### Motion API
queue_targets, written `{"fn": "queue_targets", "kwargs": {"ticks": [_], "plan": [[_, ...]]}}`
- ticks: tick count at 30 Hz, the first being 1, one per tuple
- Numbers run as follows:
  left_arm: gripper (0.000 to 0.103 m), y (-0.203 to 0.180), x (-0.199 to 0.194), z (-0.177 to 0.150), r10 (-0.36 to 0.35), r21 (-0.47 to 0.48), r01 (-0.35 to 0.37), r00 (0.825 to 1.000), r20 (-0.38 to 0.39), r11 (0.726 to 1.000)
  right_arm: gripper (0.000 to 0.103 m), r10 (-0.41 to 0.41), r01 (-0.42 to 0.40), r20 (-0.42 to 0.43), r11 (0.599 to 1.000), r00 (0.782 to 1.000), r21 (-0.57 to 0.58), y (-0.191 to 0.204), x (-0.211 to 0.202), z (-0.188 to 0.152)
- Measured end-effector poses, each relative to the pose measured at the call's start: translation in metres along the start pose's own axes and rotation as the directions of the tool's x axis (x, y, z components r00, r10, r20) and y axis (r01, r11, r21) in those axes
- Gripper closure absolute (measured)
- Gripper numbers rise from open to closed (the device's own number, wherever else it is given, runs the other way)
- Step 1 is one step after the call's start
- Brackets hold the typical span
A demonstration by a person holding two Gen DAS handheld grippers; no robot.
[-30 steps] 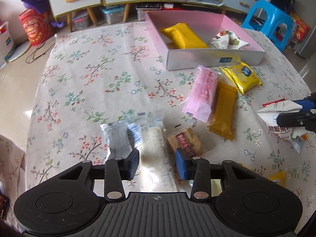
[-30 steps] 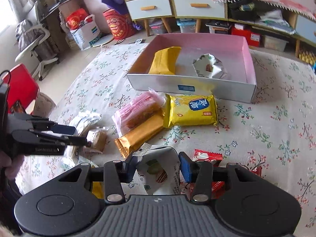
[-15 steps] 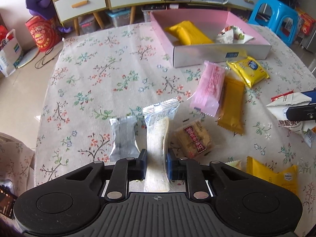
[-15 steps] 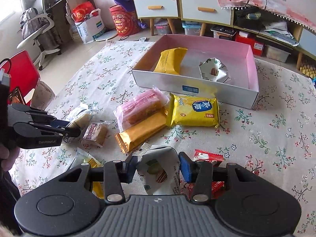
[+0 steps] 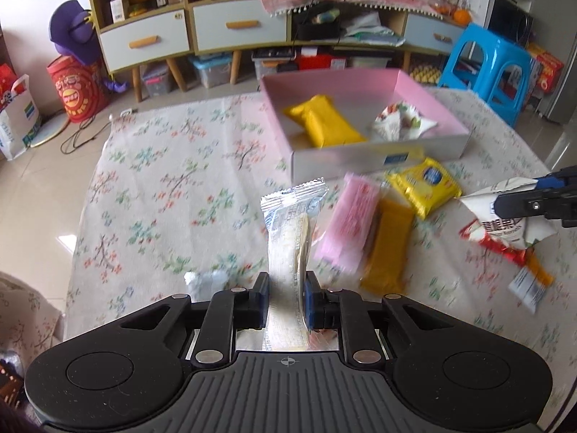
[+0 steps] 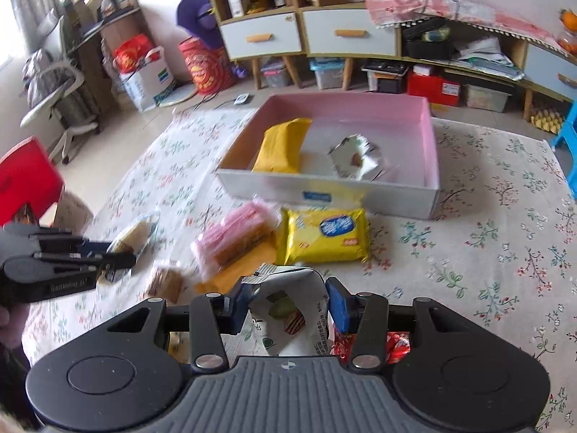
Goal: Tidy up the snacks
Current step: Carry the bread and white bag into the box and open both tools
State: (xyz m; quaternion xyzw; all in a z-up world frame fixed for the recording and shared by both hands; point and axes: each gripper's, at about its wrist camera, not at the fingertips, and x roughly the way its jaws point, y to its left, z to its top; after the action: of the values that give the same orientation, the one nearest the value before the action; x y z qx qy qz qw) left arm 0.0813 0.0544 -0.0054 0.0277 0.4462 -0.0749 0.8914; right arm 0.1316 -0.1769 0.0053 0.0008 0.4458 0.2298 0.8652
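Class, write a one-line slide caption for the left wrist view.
Left gripper holds a clear-wrapped snack above the floral tablecloth, pink box ahead.

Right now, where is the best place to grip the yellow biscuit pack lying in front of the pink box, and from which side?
Probably across the two long edges of the yellow biscuit pack, coming from above. It lies flat on the tablecloth, and the pink packet crowds its left end, while the right end is free.

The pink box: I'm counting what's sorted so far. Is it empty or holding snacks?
Holding snacks: a yellow packet and a white wrapped snack lie inside the pink box.
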Motion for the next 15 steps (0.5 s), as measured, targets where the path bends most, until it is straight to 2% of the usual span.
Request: {"fn": "queue_targets", "kwargs": {"ticks": [4,9,15], "plan": [[0.087,-0.010,0.004,0.014,-0.007,-0.008,0.008,1.000,0.016,1.000,0.068,0.001,-0.003,0.030,0.998,1.000,0.064,-0.013,-0.001,0.013],[0.087,-0.021,0.014,0.028,-0.018,-0.020,0.019,1.000,0.020,1.000,0.068,0.035,-0.045,0.067,0.988,0.997,0.146,-0.029,-0.004,0.027],[0.087,-0.031,0.025,0.056,-0.040,-0.040,0.041,0.999,0.036,0.998,0.068,0.015,-0.040,0.121,0.978,0.992,0.203,-0.049,-0.006,0.053]]}}
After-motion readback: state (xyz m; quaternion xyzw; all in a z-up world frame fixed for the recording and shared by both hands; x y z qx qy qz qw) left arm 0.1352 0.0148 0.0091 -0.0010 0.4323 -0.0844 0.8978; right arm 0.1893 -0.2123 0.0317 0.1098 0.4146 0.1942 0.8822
